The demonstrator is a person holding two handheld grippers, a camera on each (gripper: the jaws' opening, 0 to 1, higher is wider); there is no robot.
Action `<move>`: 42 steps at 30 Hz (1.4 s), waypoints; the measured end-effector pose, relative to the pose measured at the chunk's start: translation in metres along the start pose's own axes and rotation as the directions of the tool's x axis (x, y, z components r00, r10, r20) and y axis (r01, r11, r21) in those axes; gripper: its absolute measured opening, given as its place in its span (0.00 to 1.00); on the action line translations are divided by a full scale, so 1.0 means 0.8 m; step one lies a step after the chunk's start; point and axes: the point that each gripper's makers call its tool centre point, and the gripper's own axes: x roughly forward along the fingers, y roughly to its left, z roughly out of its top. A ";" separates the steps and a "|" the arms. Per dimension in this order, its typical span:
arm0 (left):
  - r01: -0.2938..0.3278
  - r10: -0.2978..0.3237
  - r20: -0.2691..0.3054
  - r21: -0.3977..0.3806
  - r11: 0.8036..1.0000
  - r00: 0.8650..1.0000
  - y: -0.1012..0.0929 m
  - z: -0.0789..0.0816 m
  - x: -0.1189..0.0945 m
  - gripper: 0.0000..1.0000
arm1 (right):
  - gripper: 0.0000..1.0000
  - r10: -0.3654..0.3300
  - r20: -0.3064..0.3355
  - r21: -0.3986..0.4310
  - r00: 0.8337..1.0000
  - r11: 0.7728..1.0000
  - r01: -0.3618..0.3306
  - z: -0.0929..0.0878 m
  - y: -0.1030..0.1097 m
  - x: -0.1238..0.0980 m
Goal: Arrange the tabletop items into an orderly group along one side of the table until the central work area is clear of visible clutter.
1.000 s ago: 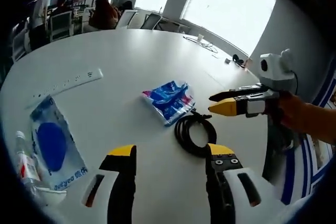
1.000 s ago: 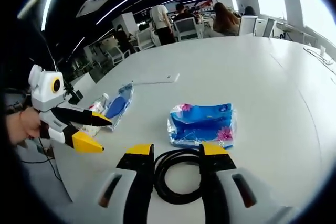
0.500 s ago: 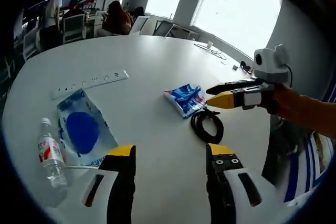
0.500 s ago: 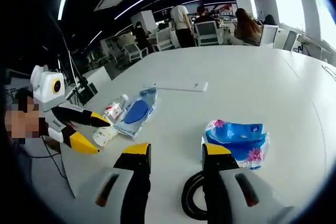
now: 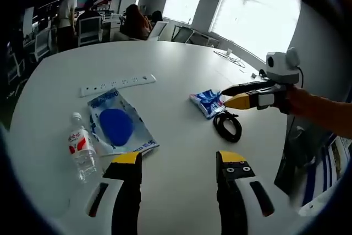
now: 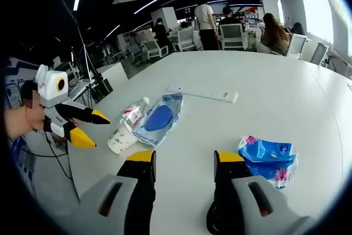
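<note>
In the left gripper view, the left claw [image 5: 177,163] stands at the bottom centre, jaws wide apart and empty over the white counter [image 5: 165,70]. At lower left a clear water bottle [image 5: 81,148] lies on its side, red label up; its contents cannot be told. Just right of it is a clear pouch [image 5: 118,127] with a blue round thing inside, and above that, toward upper left, a white power strip [image 5: 117,83]. Right of centre lies a blue tissue pack [image 5: 208,103], with a coiled black cable [image 5: 227,126] just below it. The right claw [image 5: 226,96] reaches in from the right edge over the pack, its yellow-tipped jaws slightly parted, holding nothing. In the right gripper view, the right claw [image 6: 183,160] at bottom centre is open and empty; the tissue pack [image 6: 268,158] sits at lower right, the pouch [image 6: 160,118] and bottle [image 6: 132,113] left of centre beside a paper cup [image 6: 121,139], the strip [image 6: 203,93] above them, and the left claw [image 6: 93,129] open at the left edge.
</note>
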 end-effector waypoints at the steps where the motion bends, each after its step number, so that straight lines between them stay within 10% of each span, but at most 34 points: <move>1: -0.004 0.004 0.001 0.002 1.000 1.000 0.003 -0.001 -0.004 0.54 | 0.41 0.004 -0.002 -0.003 1.000 1.000 -0.004 0.001 0.002 0.001; 19: -0.097 0.100 0.040 -0.069 0.993 0.994 0.074 -0.027 -0.086 0.55 | 0.43 0.146 -0.033 -0.077 0.989 0.986 -0.148 0.019 0.078 0.051; 42: -0.161 0.175 0.066 -0.183 0.970 0.982 0.132 -0.069 -0.142 0.54 | 0.42 0.361 -0.182 -0.151 0.915 0.909 -0.389 0.008 0.165 0.147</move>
